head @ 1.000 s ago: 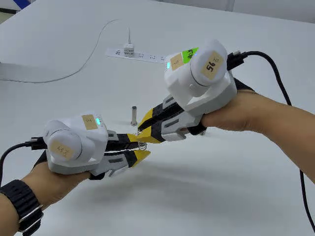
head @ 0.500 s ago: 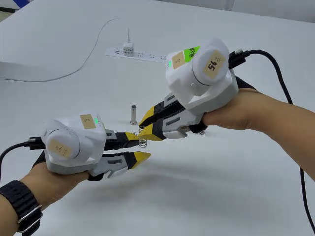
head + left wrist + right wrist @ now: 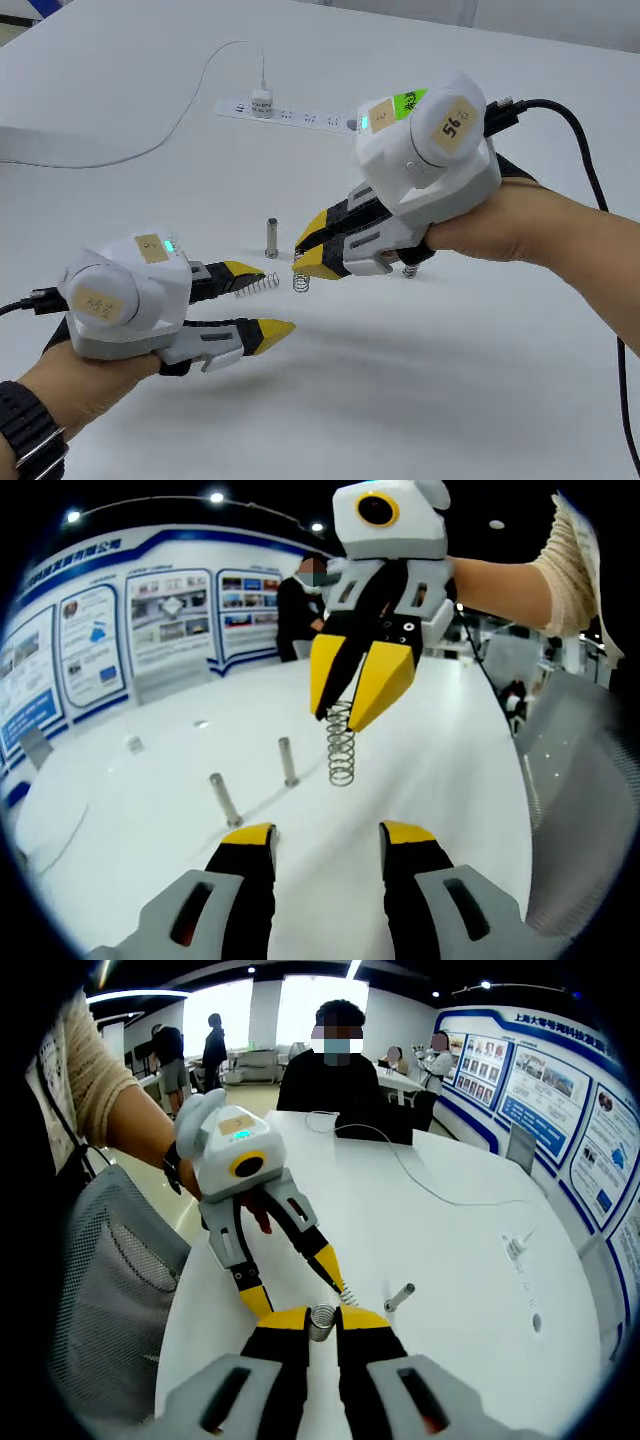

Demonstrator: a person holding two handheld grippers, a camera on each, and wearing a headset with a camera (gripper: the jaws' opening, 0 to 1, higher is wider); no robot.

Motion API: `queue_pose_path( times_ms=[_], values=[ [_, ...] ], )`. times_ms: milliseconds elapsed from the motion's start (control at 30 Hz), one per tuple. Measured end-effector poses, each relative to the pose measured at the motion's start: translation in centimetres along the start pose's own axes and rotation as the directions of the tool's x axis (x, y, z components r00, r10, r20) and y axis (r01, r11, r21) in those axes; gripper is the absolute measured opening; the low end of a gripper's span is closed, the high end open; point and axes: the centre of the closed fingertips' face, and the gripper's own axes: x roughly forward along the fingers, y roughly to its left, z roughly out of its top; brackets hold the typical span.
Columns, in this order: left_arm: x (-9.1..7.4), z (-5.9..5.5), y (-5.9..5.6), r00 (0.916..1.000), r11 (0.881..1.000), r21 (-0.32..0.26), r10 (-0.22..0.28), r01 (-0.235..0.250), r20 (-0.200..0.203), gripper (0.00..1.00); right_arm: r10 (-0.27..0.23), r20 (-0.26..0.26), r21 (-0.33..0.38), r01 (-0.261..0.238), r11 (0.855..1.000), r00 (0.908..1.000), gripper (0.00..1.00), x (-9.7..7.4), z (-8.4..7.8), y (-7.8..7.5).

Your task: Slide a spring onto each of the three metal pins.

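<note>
My right gripper (image 3: pixel 303 261) is shut on the top of a small steel spring (image 3: pixel 300 283), which hangs upright just above the white table (image 3: pixel 420 380). In the left gripper view that spring (image 3: pixel 341 746) dangles from the yellow fingertips (image 3: pixel 383 680). My left gripper (image 3: pixel 277 297) is open, a short way left of it, with nothing between its jaws. A second spring (image 3: pixel 258 284) lies on the table beside its upper finger. One metal pin (image 3: pixel 271 236) stands behind; the left gripper view has two upright pins (image 3: pixel 288 761) (image 3: pixel 224 799). A coil (image 3: pixel 409 270) peeks out under the right gripper.
A white power strip (image 3: pixel 290 113) with a plug and a thin cable (image 3: pixel 190 90) lies at the back of the table. In the right gripper view a seated person (image 3: pixel 335 1080) faces the far edge, and a mesh chair (image 3: pixel 120 1260) stands beside the table.
My left gripper has drawn back to the left, away from the right one, and its jaws stand wider. The right gripper keeps the spring and has shifted slightly right.
</note>
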Motion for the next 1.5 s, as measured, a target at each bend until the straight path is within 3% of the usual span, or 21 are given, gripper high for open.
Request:
queue_pose_path(
  times_ms=[567, 933, 1133, 1500],
  values=[
    [-1.6, -0.7, 2.2, 0.9972, 0.996, -0.045, 0.075, -0.075, -0.004, 0.55, -0.08, 0.009, 0.053, 0.08, 0.995, 0.9967, 0.11, -2.3, -1.0, -2.9],
    [-1.9, -1.1, 2.5, 0.9961, 0.994, -0.069, 0.089, -0.089, -0.005, 0.59, -0.184, 0.012, 0.103, 0.181, 0.978, 0.9829, 0.11, -3.6, -1.7, -6.6],
    [-2.0, -1.0, 2.7, 0.9956, 0.993, -0.072, 0.093, -0.093, -0.002, 0.59, -0.228, 0.014, 0.124, 0.224, 0.967, 0.9736, 0.11, -3.4, -1.9, -7.9],
    [-2.2, -1.3, 2.9, 0.9949, 0.992, -0.079, 0.1, -0.1, -0.006, 0.6, -0.233, -0.001, 0.171, 0.229, 0.958, 0.9725, 0.11, -2.0, -3.2, -8.6]
  ],
)
